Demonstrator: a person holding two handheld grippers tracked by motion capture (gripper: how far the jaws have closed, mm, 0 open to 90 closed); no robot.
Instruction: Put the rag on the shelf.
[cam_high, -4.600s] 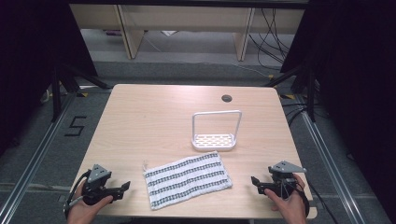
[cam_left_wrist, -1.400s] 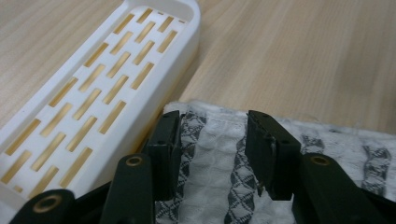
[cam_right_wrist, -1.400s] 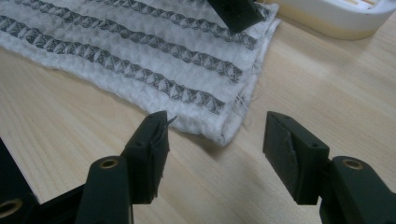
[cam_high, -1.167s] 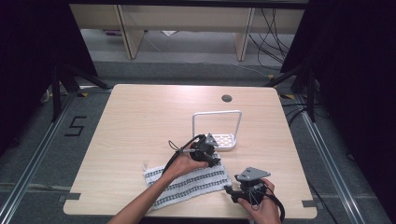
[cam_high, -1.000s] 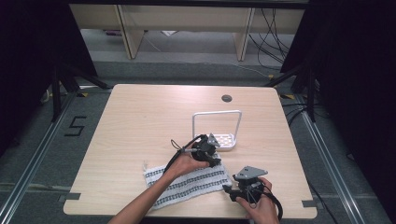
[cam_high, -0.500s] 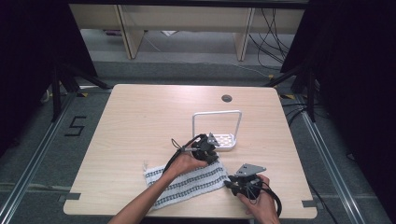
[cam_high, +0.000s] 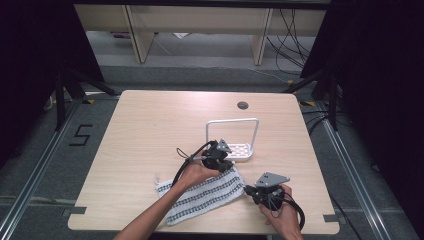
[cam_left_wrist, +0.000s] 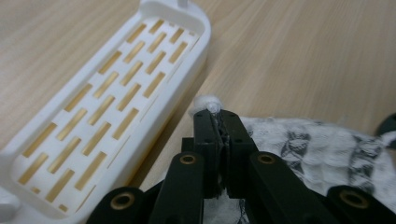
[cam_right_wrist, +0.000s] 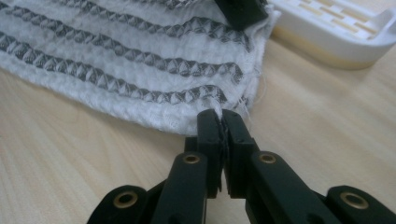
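Cloth (cam_high: 202, 192) lies flat near the counter's (cam_high: 150, 130) front edge, just before the white rack (cam_high: 235, 149). My left gripper (cam_left_wrist: 215, 114) has just closed on the far right corner; my right gripper (cam_right_wrist: 221, 116) has just closed on the near right corner. Both pinch fabric, so I judge a lift or fold can start. 4.6 seconds back, both grippers sat apart at the front corners, cloth untouched.

white cloth (cam_high: 207, 194), dark zigzag stripes
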